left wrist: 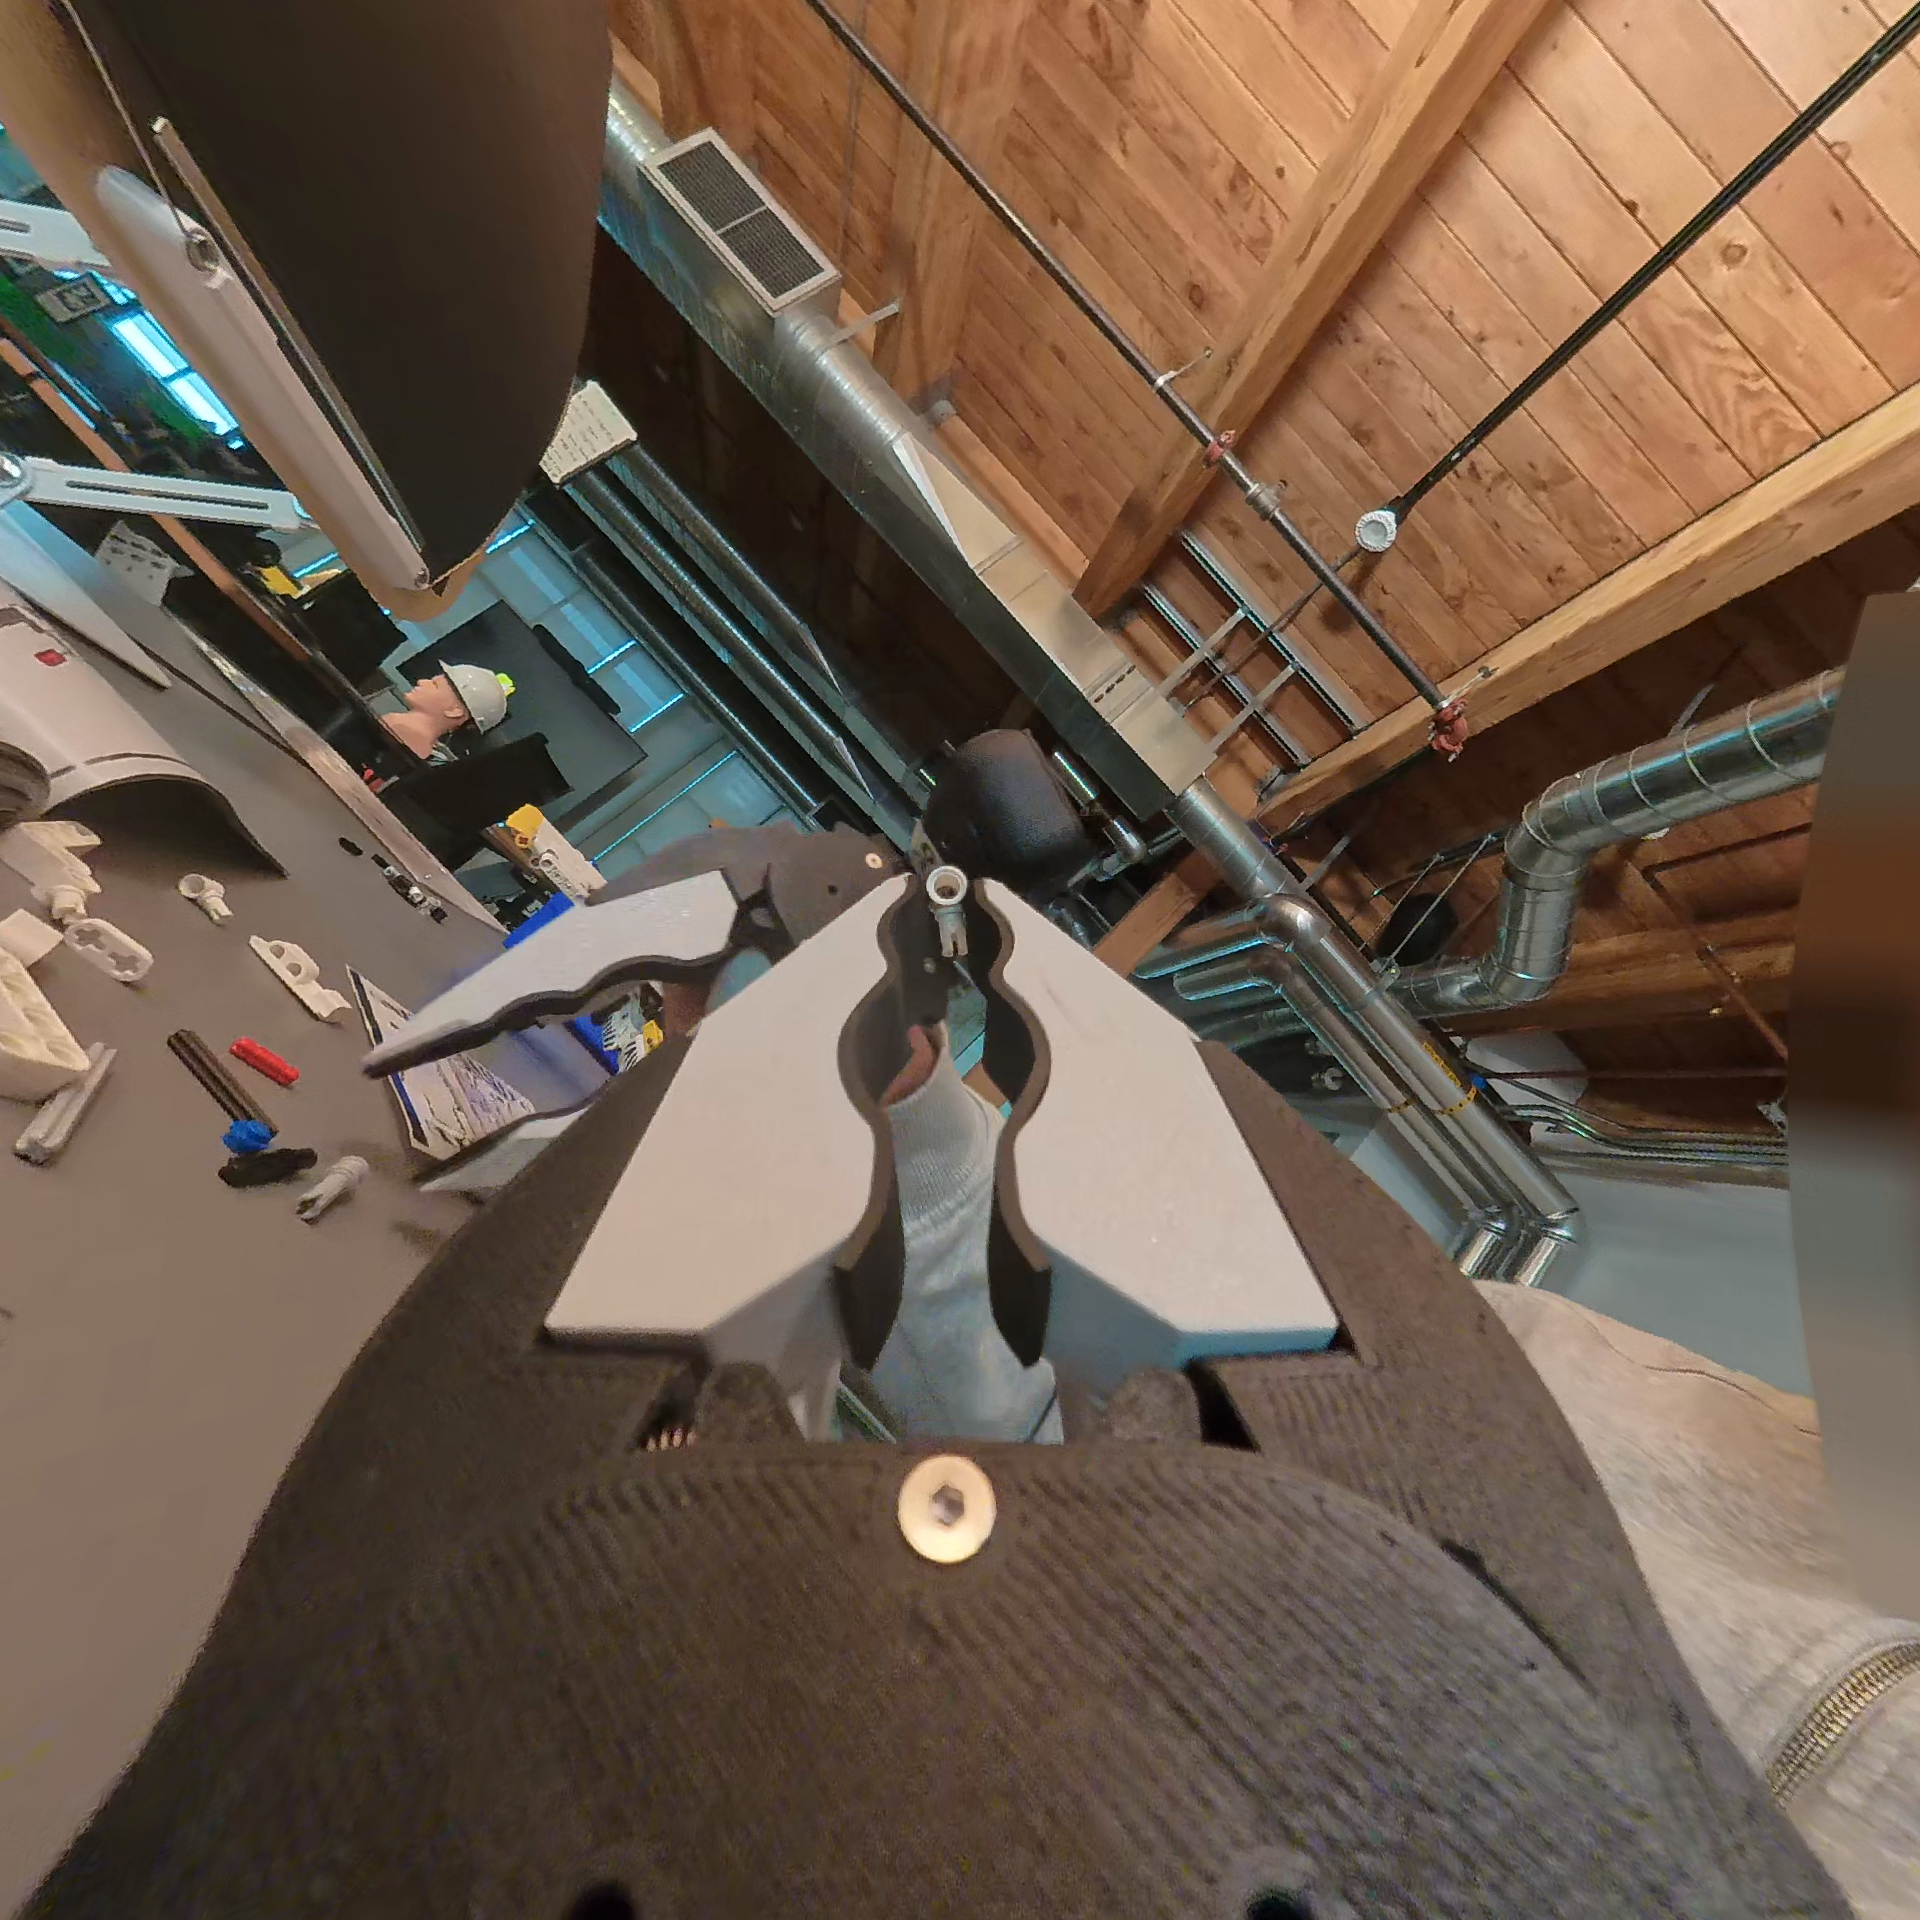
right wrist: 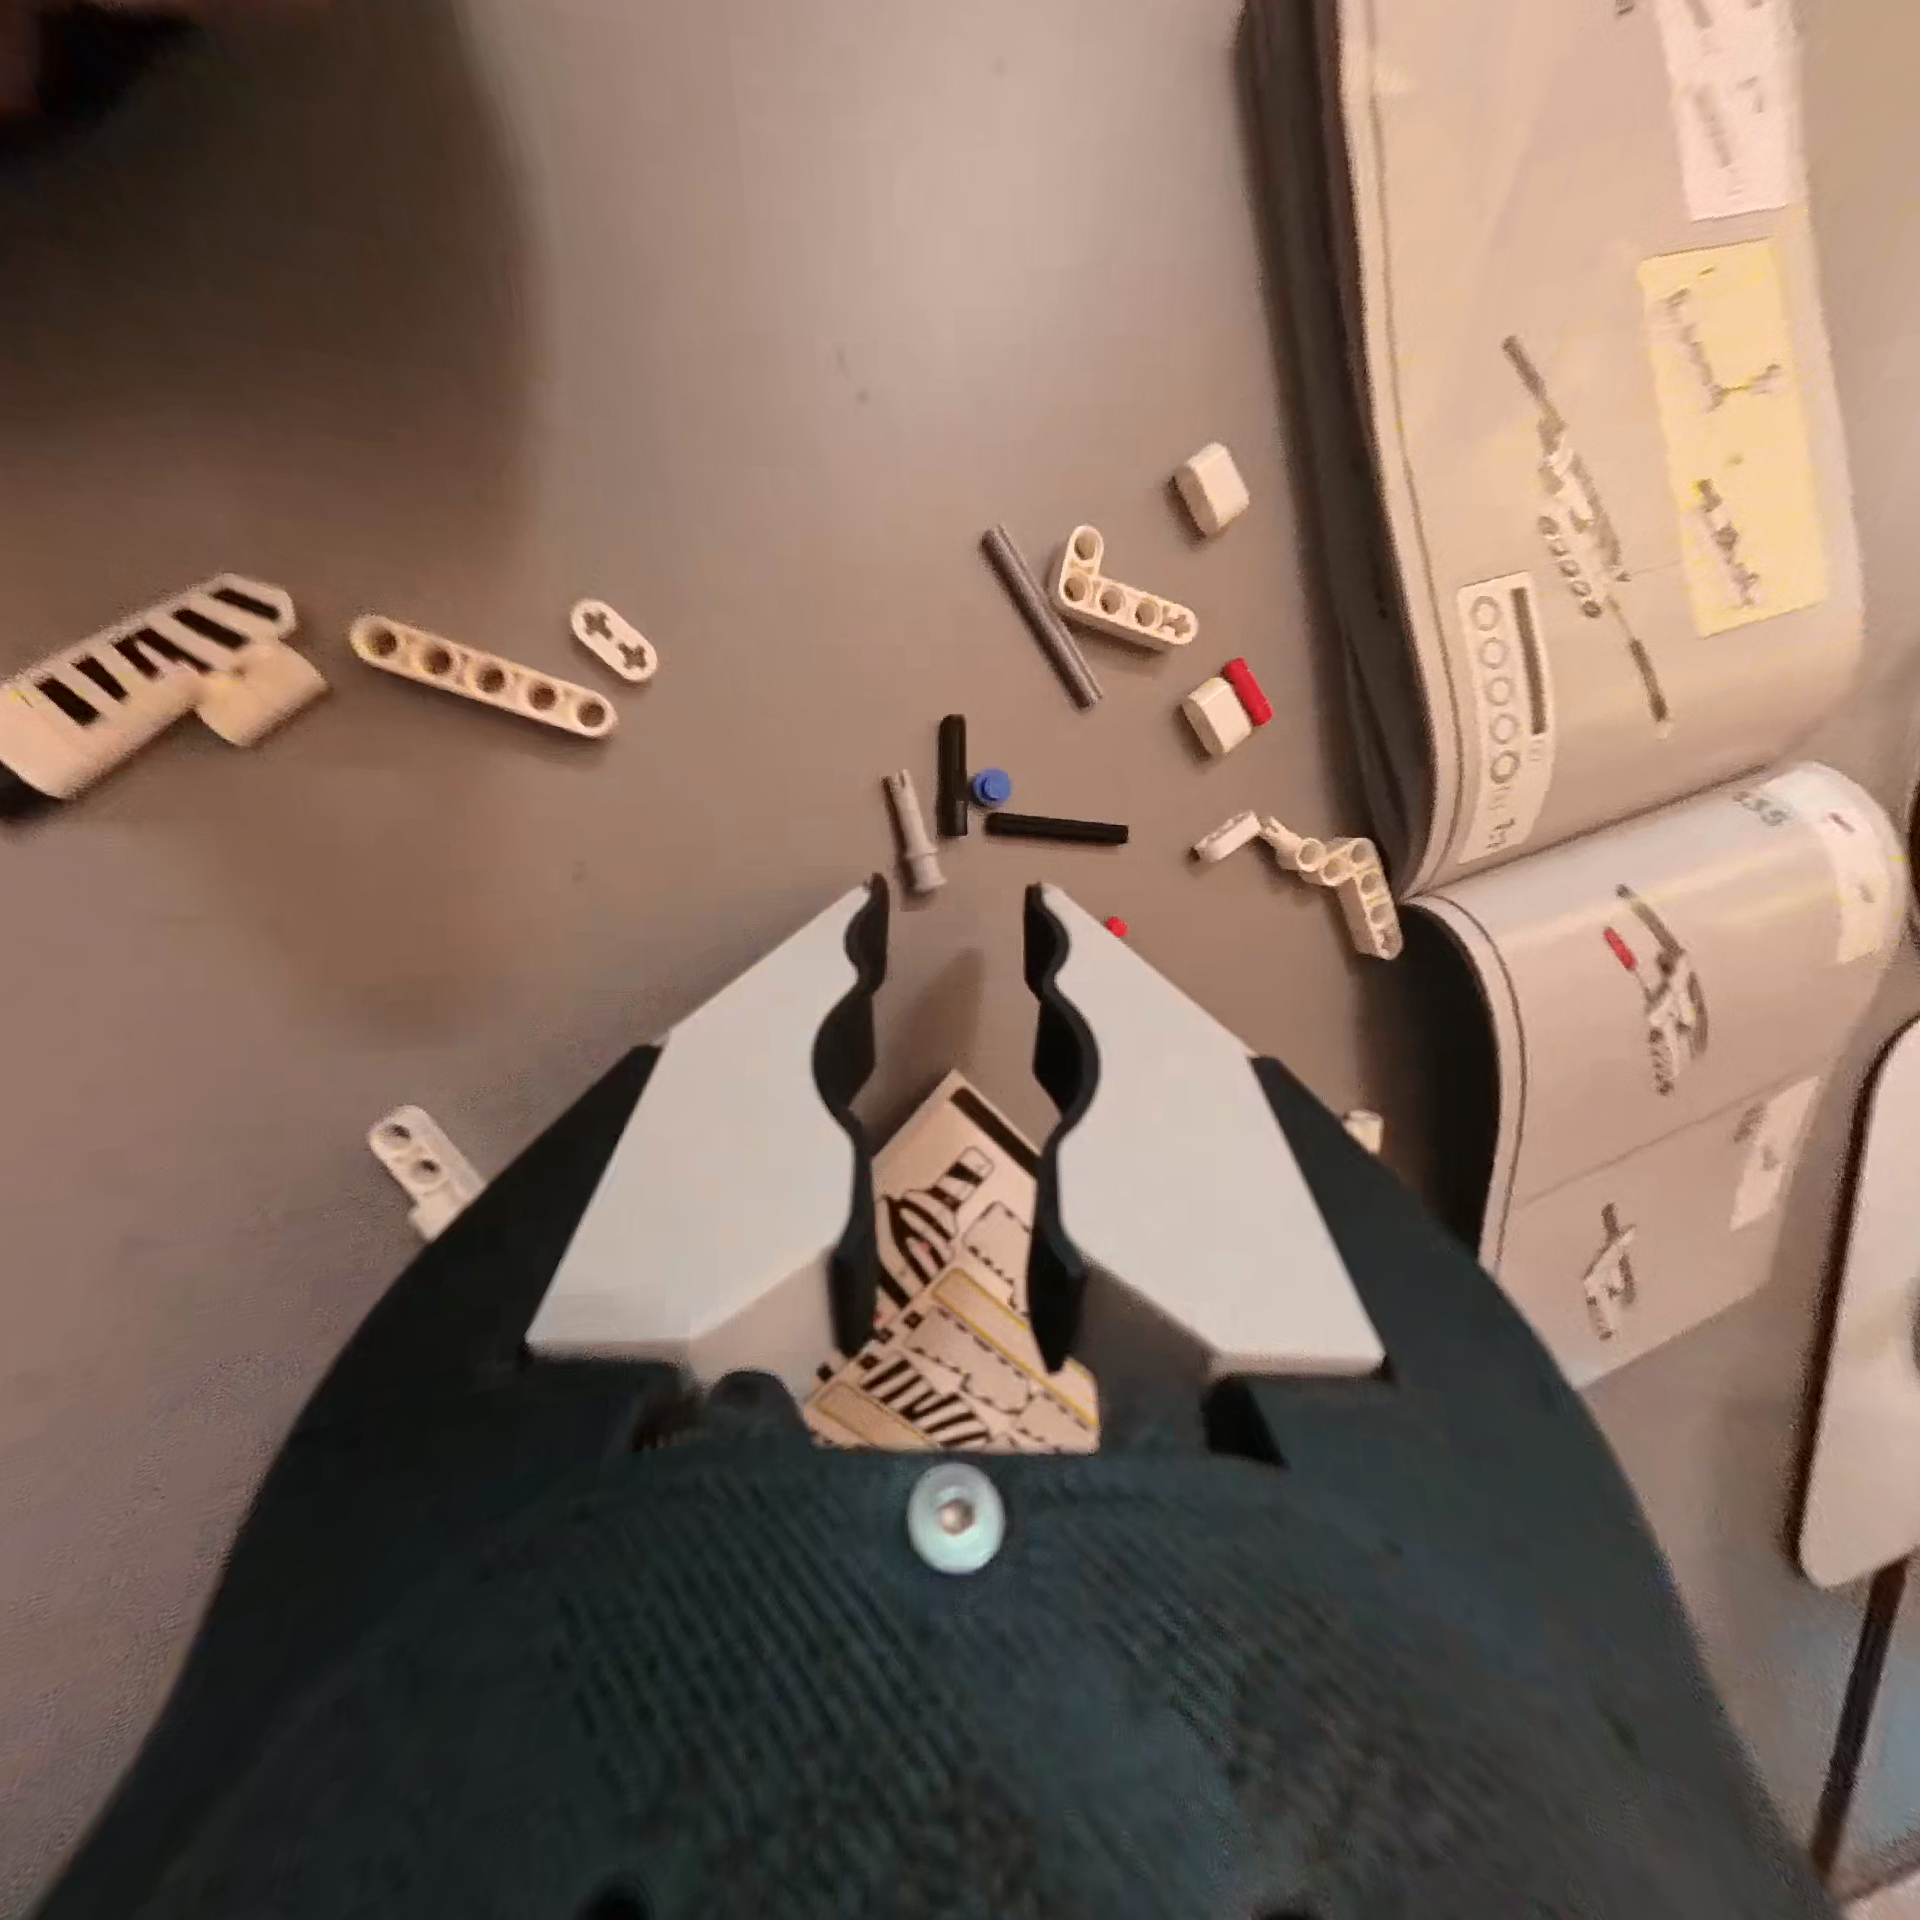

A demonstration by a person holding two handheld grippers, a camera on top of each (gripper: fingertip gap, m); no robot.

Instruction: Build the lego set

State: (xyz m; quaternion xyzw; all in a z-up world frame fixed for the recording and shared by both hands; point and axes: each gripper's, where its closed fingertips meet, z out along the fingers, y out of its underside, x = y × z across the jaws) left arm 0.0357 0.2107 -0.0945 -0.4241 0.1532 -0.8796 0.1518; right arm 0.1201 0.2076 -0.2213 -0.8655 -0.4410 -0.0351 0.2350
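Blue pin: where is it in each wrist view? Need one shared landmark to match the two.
Left wrist view: blue pin near the left edge, a little below mid-height, touching a black piece.
Right wrist view: blue pin just above the picture's centre, against a black piece.
Shared landmark: the light grey pin lying close beside that black piece.

A grey desk carries loose LEGO Technic parts: a white five-hole beam, a short two-hole link, a printed black-and-white panel, a white L-shaped beam beside a grey axle, a black axle, a blue pin and a grey pin. An open instruction booklet lies at what seems the desk's right edge.
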